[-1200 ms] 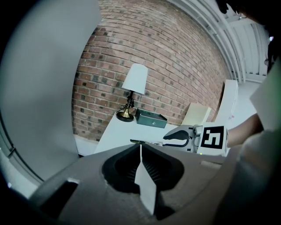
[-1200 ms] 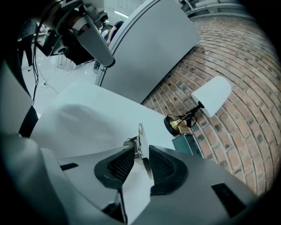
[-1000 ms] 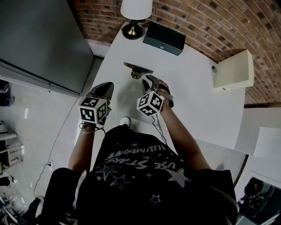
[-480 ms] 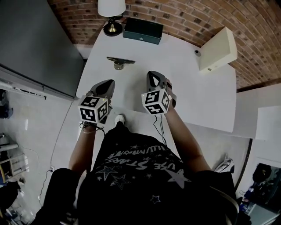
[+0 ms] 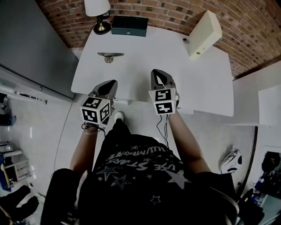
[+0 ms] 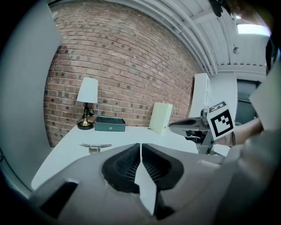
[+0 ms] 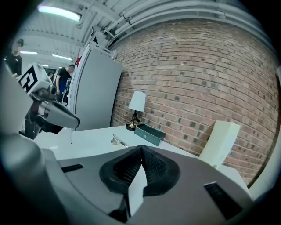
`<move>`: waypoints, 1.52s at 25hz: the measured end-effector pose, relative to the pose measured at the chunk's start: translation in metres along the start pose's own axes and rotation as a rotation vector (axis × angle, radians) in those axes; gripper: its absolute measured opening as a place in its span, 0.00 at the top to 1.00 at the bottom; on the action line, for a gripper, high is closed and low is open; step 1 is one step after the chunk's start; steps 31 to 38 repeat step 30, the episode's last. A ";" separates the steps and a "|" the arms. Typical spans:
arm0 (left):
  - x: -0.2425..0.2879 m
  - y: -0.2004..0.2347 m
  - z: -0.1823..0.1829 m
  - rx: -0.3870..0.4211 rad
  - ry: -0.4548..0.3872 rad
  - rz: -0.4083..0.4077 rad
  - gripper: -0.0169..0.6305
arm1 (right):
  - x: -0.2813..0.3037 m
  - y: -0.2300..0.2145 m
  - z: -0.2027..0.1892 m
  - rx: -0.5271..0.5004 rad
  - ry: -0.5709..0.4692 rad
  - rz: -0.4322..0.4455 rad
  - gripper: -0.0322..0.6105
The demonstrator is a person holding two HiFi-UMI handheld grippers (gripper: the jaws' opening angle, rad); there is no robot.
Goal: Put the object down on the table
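At the white table's (image 5: 197,83) near edge, the left gripper (image 5: 109,83) and right gripper (image 5: 157,73) have their jaws pressed together, empty. Farther back, the small flat-topped grey metal object (image 5: 109,56) rests on the table, short of a dark green rectangular box (image 5: 129,26) and a white-shaded brass lamp (image 5: 99,13).
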State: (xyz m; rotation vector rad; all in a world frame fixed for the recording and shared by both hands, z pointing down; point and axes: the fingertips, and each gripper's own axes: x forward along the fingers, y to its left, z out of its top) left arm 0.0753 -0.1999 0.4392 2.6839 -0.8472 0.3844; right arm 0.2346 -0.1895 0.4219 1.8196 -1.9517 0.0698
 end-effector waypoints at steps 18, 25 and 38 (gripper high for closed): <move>-0.053 -0.155 -0.078 0.014 0.059 -0.064 0.93 | -0.154 -0.038 -0.106 0.145 0.063 -0.057 0.95; -0.060 -0.190 -0.101 0.003 0.078 -0.068 0.93 | -0.186 -0.037 -0.141 0.174 0.092 -0.040 0.95; -0.063 -0.203 -0.109 -0.007 0.080 -0.066 0.93 | -0.197 -0.040 -0.151 0.182 0.095 -0.038 0.95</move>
